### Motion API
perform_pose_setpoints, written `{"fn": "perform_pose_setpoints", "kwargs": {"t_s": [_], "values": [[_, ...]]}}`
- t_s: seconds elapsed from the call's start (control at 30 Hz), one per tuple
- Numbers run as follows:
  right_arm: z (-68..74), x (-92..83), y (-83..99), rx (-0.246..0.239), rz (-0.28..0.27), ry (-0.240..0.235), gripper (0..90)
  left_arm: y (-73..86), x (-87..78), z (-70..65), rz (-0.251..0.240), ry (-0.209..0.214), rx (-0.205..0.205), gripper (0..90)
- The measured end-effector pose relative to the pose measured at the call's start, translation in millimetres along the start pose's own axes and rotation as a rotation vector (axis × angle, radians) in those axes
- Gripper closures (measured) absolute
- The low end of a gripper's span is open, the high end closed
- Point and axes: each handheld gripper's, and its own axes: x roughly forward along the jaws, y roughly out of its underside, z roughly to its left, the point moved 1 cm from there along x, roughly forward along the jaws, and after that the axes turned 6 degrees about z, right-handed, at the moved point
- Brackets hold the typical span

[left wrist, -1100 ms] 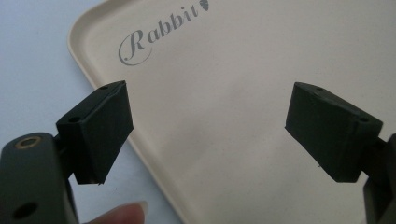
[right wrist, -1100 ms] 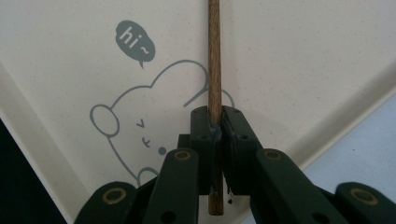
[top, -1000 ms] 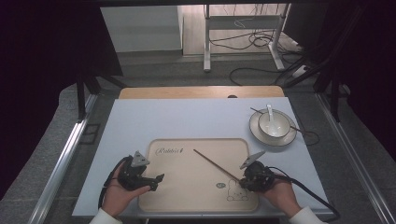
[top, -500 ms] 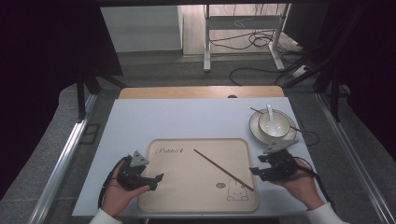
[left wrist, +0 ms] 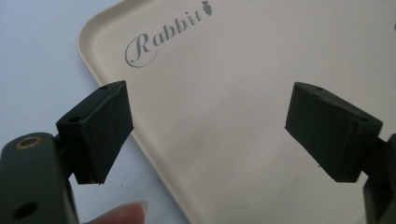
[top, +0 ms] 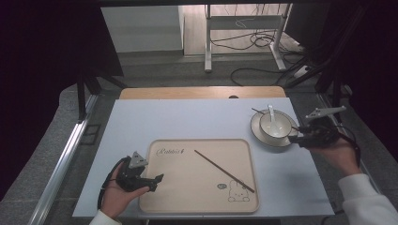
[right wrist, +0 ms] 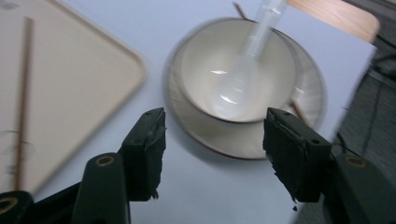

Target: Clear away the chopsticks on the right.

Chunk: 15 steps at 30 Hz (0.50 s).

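My right gripper [top: 296,138] has left the tray [top: 162,206] and swung out toward two o'clock; a second ago it sat low over the tray's right edge near the chopstick's tip, its jaws nearly together. They have just been opening and now stand spread with nothing between them. One chopstick [top: 224,171] lies alone on the tray, slanting from ten o'clock down to four. I read that as one stick delivered and let go. The right gripper now faces the bowl [right wrist: 201,74] on its saucer [right wrist: 224,140], with the white spoon [right wrist: 236,88] inside and the second chopstick [top: 257,111] poking out across the saucer, so that stick looks like my next pick. My left gripper [top: 155,182] rests spread and empty at the tray's left edge.
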Motion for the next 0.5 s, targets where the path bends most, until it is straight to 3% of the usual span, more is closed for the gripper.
{"fn": "perform_pose_setpoints", "kwargs": {"t_s": [0.07, 0.23, 0.3, 0.37, 0.5], "values": [[-18.5, 3.5, -1.6, 0.007, 0.048, -0.003, 41.8, 0.1, 0.6, 0.1, 0.002, 0.000, 0.001, 14.9], [-55.9, 16.3, -5.1, 0.037, 0.105, 0.010, 46.4, 0.2, 2.4, 0.2, 0.009, 0.005, 0.004, 14.8], [-61.3, 20.2, -5.5, 0.041, 0.122, 0.015, 47.7, 0.2, 2.5, 0.6, 0.009, 0.005, 0.003, 14.9], [-74.9, 34.0, -5.9, 0.031, 0.184, 0.031, 51.3, 0.3, 2.8, 1.0, 0.010, 0.004, 0.000, 14.8], [-84.4, 45.9, -4.2, 0.029, 0.229, 0.031, 53.9, 0.6, 3.4, 1.3, 0.013, 0.004, -0.001, 14.8]]}}
